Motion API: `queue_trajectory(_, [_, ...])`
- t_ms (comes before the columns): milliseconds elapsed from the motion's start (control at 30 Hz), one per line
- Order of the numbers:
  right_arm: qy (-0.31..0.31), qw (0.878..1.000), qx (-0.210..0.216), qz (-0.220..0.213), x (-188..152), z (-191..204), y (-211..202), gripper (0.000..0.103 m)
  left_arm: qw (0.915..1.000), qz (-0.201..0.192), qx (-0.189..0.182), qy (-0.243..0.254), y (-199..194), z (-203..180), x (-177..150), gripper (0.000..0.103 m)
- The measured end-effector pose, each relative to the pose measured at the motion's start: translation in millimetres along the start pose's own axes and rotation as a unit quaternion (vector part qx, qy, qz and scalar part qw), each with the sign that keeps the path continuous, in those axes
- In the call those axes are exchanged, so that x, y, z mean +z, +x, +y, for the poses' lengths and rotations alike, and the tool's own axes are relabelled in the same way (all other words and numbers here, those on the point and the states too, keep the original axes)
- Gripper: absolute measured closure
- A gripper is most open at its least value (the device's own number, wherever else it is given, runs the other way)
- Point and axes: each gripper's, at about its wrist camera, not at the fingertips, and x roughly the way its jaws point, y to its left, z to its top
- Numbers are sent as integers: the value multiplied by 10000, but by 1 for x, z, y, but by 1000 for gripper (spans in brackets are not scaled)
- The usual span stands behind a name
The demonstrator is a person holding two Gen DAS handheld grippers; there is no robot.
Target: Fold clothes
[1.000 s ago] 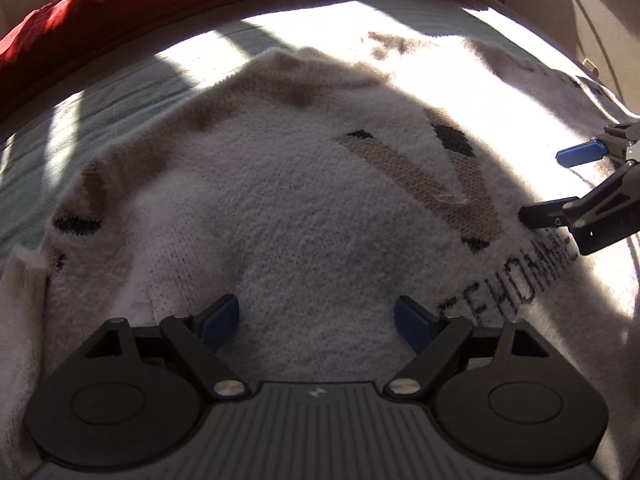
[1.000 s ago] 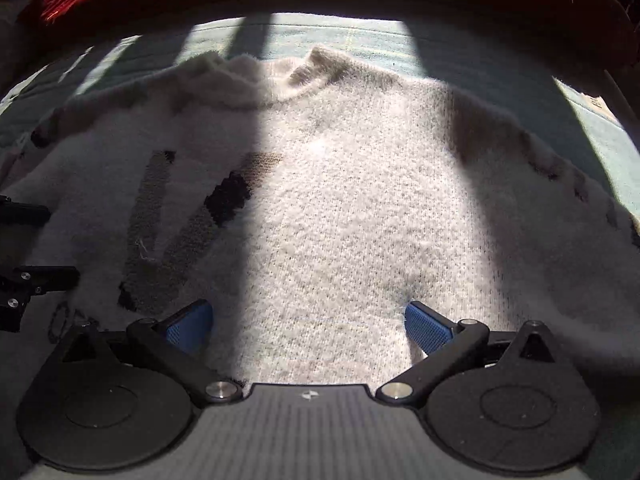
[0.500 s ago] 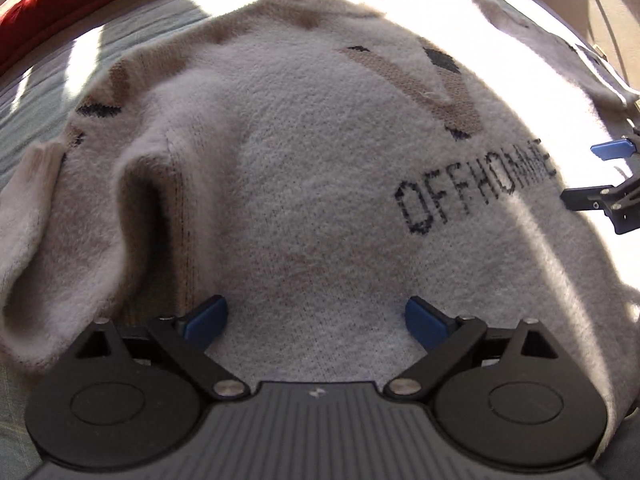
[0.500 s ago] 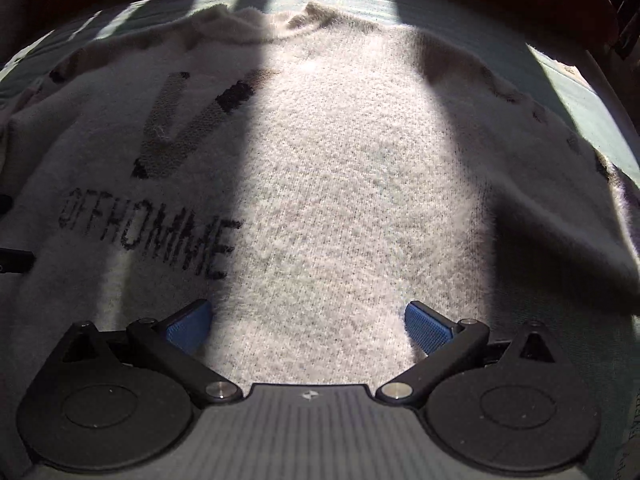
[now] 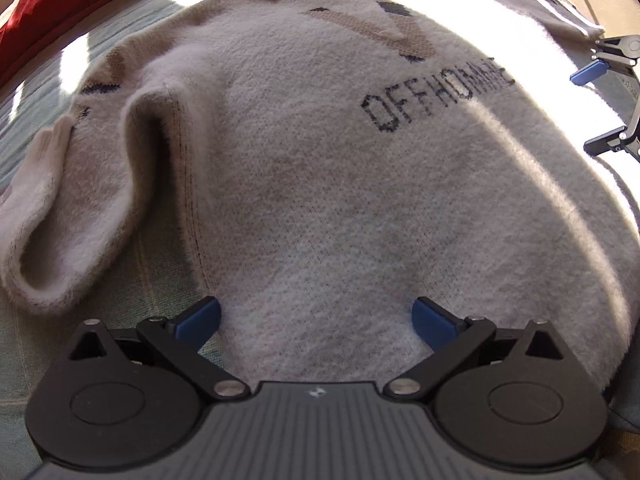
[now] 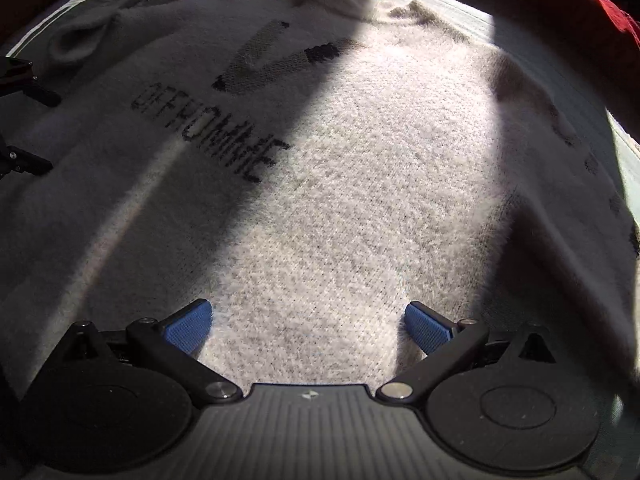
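Left tongs [image 5: 316, 316]: jaws wide and opening, blue pads clear of the fabric, nothing gripped; the lower body of the sweater sits between and beyond them. Right tongs [image 6: 308, 322]: jaws spread wide, blue pads not pinching anything, fabric only beneath them.

Fluffy cream knitted sweater [image 5: 328, 184] lies front-up, spread flat on a pale green bedsheet [image 5: 132, 280]. Black knitted "OFFHOMME" lettering [image 5: 436, 98] runs across the chest, with a beige V-shaped motif with black tips [image 5: 384, 28] above it. One sleeve [image 5: 60, 216] is folded back on itself at the left side of the left wrist view, looped beside the body with its cuff pointing up toward the shoulder. Neckline is at the far end in both views.

Right tongs show at the right edge of the left wrist view, over the sweater's far side; left tongs show at the left edge of the right wrist view.

Red fabric [image 5: 48, 12] lies beyond the sheet's far edge. Hard sunlight and shadow bands cross the sweater.
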Motion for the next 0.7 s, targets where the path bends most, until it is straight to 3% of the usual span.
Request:
queue_trajectory(67, [-350, 9993, 150, -31, -2, 7, -10, 0, 9999, 45, -8, 132, -7, -2, -3, 4])
queue_trajectory(167, [-893, 9950, 415, -134, -3, 20, -23, 0, 9922, -497, -158, 1133, -22, -26, 4, 4])
queue_trajectory(300, [-1764, 9776, 1005, -553, 10, 60, -25, 0, 9623, -878, -867, 2425, -21, -67, 11, 4])
queue_trajectory(400, [-2545, 9558, 1348, -587, 11, 95, -8, 0, 9398, -803, -1105, 3132, -9, -87, -1, 4])
queue_trajectory(433, [-2754, 9501, 1359, -538, 6, 101, -3, 0, 9359, -694, -1118, 3268, -5, -88, -7, 4])
queue_trajectory(533, [-3201, 9351, 1316, -768, -20, 95, 2, 0, 9364, -588, -1201, 3244, -3, -68, -27, 2])
queue_trajectory(700, [-2892, 9483, 1207, -494, -50, 53, -12, 0, 9413, -180, -1099, 3186, -15, -38, -53, 1])
